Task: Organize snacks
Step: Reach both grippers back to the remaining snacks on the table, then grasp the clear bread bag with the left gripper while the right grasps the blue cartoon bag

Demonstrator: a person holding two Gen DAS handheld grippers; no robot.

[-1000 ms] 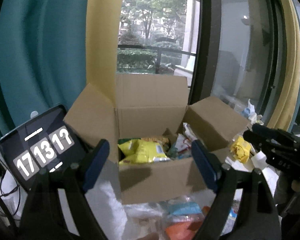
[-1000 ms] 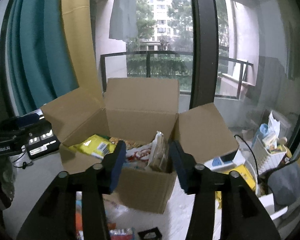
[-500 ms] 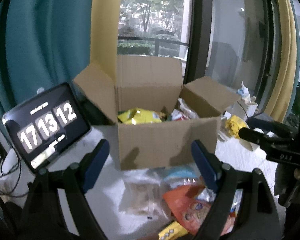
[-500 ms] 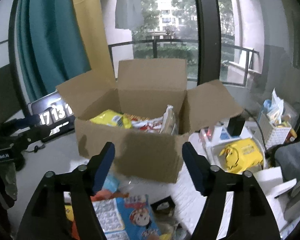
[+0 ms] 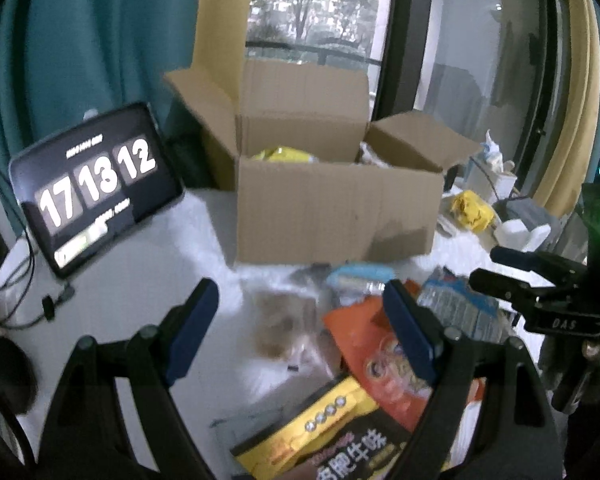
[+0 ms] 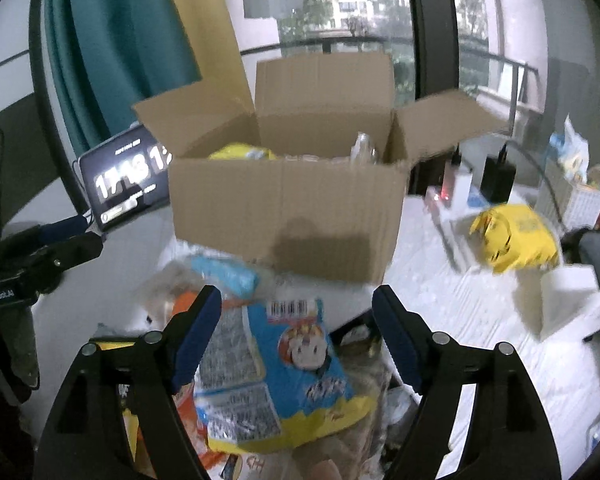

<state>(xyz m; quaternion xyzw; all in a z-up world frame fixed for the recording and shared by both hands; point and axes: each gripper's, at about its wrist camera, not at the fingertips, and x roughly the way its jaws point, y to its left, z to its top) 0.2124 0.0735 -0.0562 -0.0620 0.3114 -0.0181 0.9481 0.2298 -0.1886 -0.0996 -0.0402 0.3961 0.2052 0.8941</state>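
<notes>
Cardboard box (image 5: 336,208): open, four flaps up, standing on the white bench (image 5: 140,292) at the far centre; a yellow snack bag (image 5: 284,155) and further packets show above its near wall. Loose snack pile: on the bench just near of the box, comprising a blue cartoon-print packet (image 6: 276,364) uppermost in the right wrist view, an orange packet (image 5: 376,356), a yellow-and-black packet (image 5: 324,436) at the near edge, a pale blue packet (image 6: 228,276) close against the box's near wall, and a clear bag of brown pieces (image 5: 280,324) to the left of the orange one. Left gripper (image 5: 300,332): jaws released, spread wide, empty, held above the clear bag and the orange packet. Right gripper (image 6: 296,332): jaws released, spread wide, empty, held above the blue cartoon-print packet; whether either finger touches it cannot be told. Tablet (image 5: 96,184): propped on the bench left of the box, its screen showing 17 13 12, a cable trailing from its near left side. Yellow crumpled bag (image 6: 516,236): on the bench to the right of the box, well apart from the pile. Backdrop: teal curtain (image 5: 80,40) far left, window behind the box.
</notes>
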